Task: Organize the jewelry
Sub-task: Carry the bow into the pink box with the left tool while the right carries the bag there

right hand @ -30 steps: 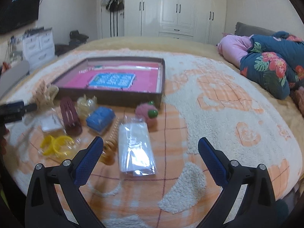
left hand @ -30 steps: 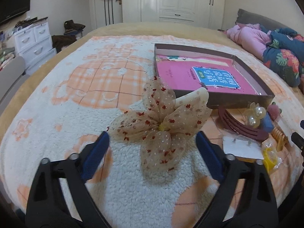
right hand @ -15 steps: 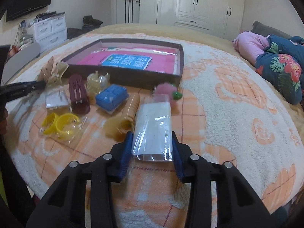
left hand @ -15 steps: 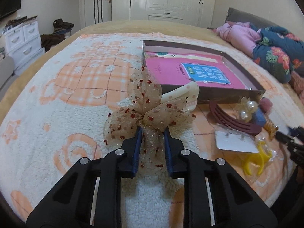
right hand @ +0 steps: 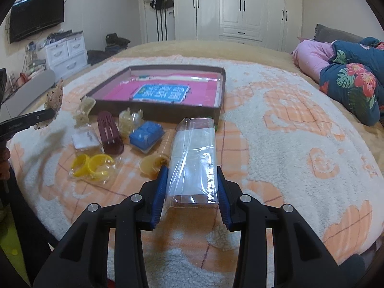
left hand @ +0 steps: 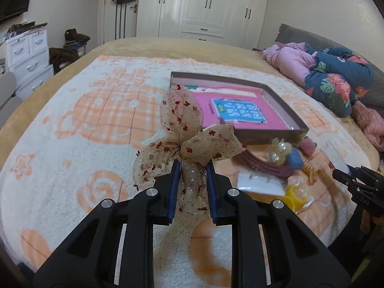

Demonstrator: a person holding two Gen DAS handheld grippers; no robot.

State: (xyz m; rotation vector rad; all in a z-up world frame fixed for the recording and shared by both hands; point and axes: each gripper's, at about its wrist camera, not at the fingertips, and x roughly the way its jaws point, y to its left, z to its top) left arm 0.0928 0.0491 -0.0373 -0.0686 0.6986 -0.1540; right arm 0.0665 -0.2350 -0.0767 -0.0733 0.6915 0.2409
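Both grippers had closed from wide open since a second earlier, each now gripping something.

Nearest, the left gripper (left hand: 191, 180) pinched a beige mesh bow with red specks (left hand: 189, 141); the right gripper (right hand: 191, 187) squeezed a clear plastic packet (right hand: 193, 158); beyond, on the blanket, lay the shallow brown tray with pink lining (right hand: 217, 112).

Soft indoor light; fisheye-bent edges, dark corners

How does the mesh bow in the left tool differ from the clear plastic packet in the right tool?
The mesh bow is beige with red specks and puffy loops; the clear plastic packet is see-through, flat and oblong. The bow's loops fan out above the left tool, while the packet lies lengthwise between the right tool's pads. Both are gripped, with the shallow box beyond.
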